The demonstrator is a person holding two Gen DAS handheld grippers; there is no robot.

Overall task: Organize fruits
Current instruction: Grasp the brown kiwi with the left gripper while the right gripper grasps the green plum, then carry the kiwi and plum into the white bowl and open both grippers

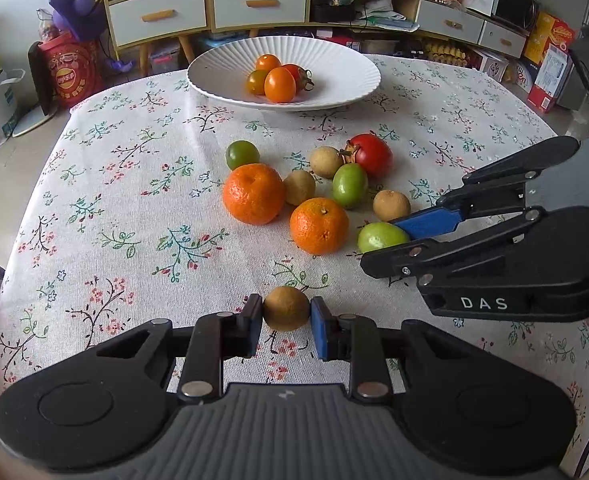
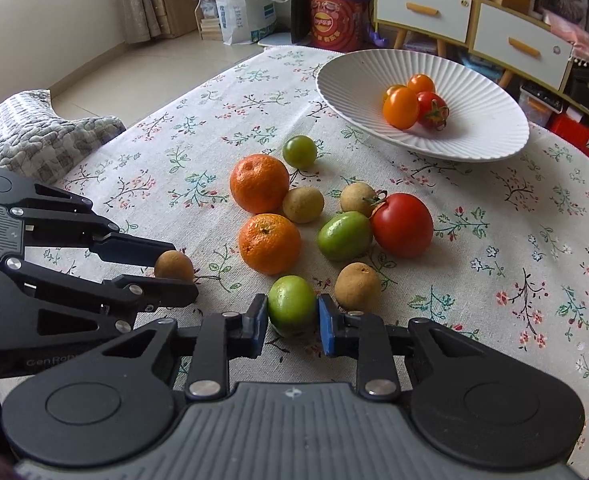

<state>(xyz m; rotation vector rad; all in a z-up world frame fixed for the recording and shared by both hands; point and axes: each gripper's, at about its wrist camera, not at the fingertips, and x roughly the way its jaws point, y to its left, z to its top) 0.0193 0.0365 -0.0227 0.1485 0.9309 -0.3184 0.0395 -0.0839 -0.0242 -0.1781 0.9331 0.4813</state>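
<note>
Pick-up step. The left gripper point(image 1: 286, 322) is clamped on a brown fruit point(image 1: 286, 308); the right gripper point(image 2: 292, 320) is clamped on a green fruit point(image 2: 292, 306). Both fruits sit low over the tablecloth point(image 1: 134, 200). Next: carry each to the white bowl point(image 1: 222, 64) and release.

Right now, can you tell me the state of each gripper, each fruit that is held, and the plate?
left gripper: shut on brown longan
right gripper: shut on green fruit
brown longan: clamped between the pads, at the tablecloth
green fruit: clamped, whether lifted cannot be told
white plate: upright, holds four small tomatoes
big red tomato: loose on the tablecloth
</note>
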